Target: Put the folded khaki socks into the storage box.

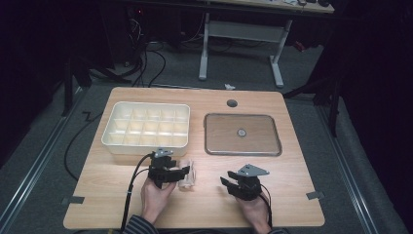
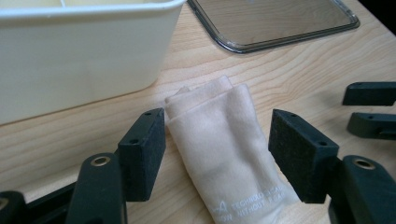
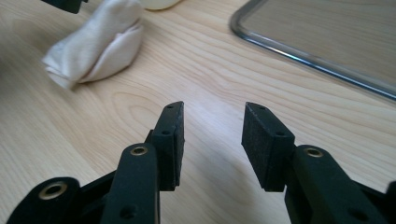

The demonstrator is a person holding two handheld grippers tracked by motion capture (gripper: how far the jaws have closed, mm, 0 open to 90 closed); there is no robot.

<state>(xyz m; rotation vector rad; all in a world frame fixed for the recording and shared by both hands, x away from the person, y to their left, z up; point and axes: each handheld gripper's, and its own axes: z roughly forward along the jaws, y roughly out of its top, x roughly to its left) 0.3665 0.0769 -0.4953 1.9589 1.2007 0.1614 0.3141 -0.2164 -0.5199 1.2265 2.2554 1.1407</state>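
A folded cream cloth [image 1: 188, 174] [image 2: 219, 140] [image 3: 98, 42] with small white print lies on the wooden table [image 1: 204, 204], just in front of the white compartment box [image 1: 146, 145] [image 2: 84, 60]. My left gripper [image 1: 171, 171] [image 2: 217, 126] straddles the cloth; its left pad is at the cloth's edge, while a gap shows at the right pad, so the pads do not press it. To the right of the cloth, my right gripper [image 1: 227, 183] [image 3: 212, 116] stands open over bare wood with nothing between its pads. Its jaws also show in the left gripper view at the right edge.
A shallow metal-rimmed tray [image 1: 258, 142] [image 2: 280, 23] [image 3: 327, 46] lies at the right, with a small round thing [image 1: 241, 132] at its middle. The white box has several empty compartments. A round hole [image 1: 232, 103] sits near the table's far edge. Cables trail off the front edge.
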